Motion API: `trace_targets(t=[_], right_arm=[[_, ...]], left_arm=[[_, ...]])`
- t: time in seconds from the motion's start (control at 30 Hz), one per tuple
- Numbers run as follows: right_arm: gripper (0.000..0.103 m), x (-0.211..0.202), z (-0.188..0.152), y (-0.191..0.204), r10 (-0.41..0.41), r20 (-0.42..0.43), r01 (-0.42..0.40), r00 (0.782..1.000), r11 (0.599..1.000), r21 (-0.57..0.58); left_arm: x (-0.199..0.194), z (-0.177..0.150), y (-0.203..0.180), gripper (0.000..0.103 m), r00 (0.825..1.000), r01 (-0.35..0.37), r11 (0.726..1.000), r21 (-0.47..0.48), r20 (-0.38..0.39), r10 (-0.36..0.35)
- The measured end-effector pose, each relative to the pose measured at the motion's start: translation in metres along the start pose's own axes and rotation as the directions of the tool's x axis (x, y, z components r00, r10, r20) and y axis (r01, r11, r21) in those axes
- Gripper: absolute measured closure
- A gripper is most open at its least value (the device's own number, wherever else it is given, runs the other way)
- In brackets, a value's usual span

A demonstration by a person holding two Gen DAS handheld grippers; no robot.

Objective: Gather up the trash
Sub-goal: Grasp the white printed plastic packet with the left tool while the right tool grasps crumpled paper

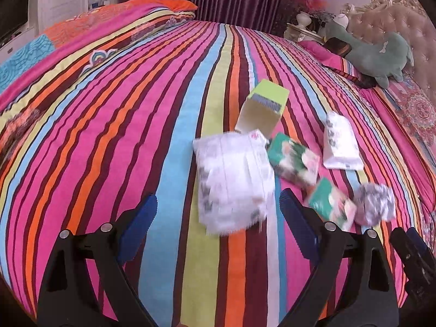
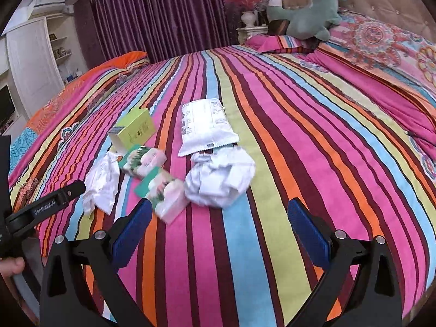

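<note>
Left gripper [image 1: 218, 218]: your jaws stand wide, empty, over a crinkled white wrapper [image 1: 234, 179] on the striped bed [image 1: 109, 136].
Green box [image 1: 263, 111]: cardboard, open end toward you.
Right gripper [image 2: 219, 224]: wide, empty; crumpled white paper [image 2: 219, 178] just ahead.
White pouch [image 2: 205, 125]: flat, long axis running away from you.

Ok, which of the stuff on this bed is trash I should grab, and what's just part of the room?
Trash:
- crumpled white wrapper
- torn white wrapper
- flat white packet
- two green tissue packs
- open green box

Leave:
- plush toy
- striped bedspread
- vase
</note>
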State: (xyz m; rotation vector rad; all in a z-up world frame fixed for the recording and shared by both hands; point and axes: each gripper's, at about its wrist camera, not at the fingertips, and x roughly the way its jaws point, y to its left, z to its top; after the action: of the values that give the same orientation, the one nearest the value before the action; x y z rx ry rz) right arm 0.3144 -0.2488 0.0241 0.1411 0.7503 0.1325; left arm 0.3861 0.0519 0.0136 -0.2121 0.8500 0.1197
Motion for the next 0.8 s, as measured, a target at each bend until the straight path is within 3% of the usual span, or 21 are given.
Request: trace_targets(t=[0.4, 0.63, 0.8], right_arm=[[0.008, 0.042, 0.023, -0.005, -0.006, -0.058, 0.007, 0.998, 1.000, 0.007], [0.008, 0.070, 0.026, -0.013, 0.005, -0.143, 0.002, 0.990, 0.999, 0.047], [0.009, 0.076, 0.024, -0.010, 0.015, -0.146, -0.008, 0.989, 0.999, 0.050]], left_arm=[[0.043, 0.024, -0.010, 0.014, 0.997, -0.015, 1.000, 0.018, -0.071, 0.016], [0.064, 0.029, -0.020, 0.014, 0.996, -0.027, 0.999, 0.043, -0.078, 0.030], [0.085, 0.026, -0.031, 0.014, 0.981, -0.127, 0.986, 0.111, -0.130, 0.142]])
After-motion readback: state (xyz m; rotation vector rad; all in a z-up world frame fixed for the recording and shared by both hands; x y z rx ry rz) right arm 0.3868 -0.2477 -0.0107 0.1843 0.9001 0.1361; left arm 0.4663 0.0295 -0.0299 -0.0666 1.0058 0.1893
